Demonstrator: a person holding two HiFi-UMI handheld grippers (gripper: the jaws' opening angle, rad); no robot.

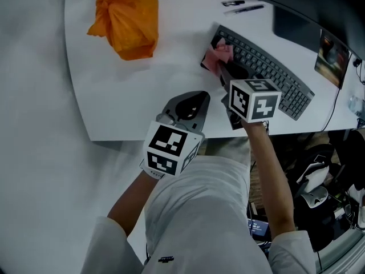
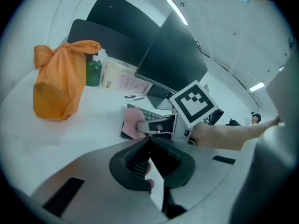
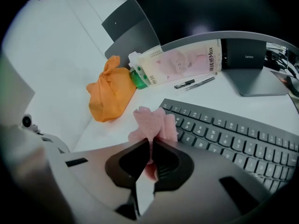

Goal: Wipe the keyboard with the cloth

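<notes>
Head view: a white desk (image 1: 114, 96) with a rounded near-left corner stands over a plain grey floor (image 1: 34, 153). A dark keyboard (image 1: 268, 67) lies slantwise on the desk's right side, below a dark monitor (image 1: 308, 4). The right gripper (image 1: 223, 67) holds the pink cloth (image 1: 219, 55) on the keyboard's left end. The left gripper (image 1: 199, 96) hovers over the desk's near edge, just left of the right one. A knotted orange bag (image 1: 128, 16) sits at the far left, and two pens (image 1: 242, 4) lie beyond the keyboard.

Left gripper view: its jaws are pressed together with no object between the tips. Past them, a green bottle (image 2: 93, 71) and a pale packet (image 2: 121, 78) stand beside the bag in front of the dark screens. Strip lights (image 2: 175, 8) run along a white ceiling.

Right gripper view: the jaws pinch the bunched cloth, which touches the keys at the keyboard's left end. A grey monitor stand (image 3: 252, 80) rests on the desk behind the keyboard.
</notes>
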